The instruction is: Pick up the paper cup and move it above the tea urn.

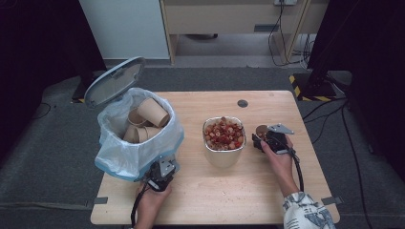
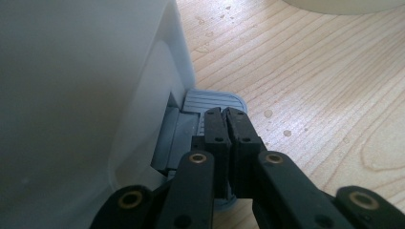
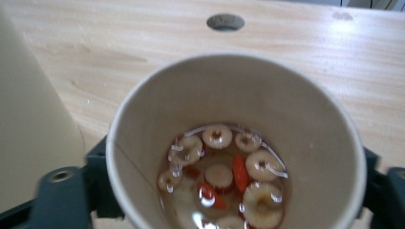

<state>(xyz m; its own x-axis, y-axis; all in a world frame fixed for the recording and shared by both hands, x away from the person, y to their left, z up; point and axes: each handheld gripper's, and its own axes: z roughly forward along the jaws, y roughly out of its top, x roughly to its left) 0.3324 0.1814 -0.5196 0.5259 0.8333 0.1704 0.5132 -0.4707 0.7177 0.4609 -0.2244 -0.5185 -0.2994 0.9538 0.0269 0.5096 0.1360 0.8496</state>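
A white pedal bin [image 1: 138, 148] lined with a plastic bag stands at the table's left, its lid [image 1: 114, 81] raised and several brown paper cups [image 1: 152, 112] inside. My left gripper [image 2: 226, 112] is shut with nothing between its jaws, and its tips rest on the bin's grey pedal [image 2: 210, 99]. To the right, my right gripper [image 1: 263, 138] is shut on a paper cup [image 3: 239, 95] that holds liquid with pale ring slices and red bits. One of its fingers [image 3: 62, 191] lies against the cup's left wall.
A metal container [image 1: 224, 157] filled with the same food scraps stands mid-table between the hands; its pale side [image 3: 28, 119] is close beside the cup. A round cable hole [image 1: 242, 103] lies at the table's far edge. Water drops dot the wood [image 2: 286, 132] near the pedal.
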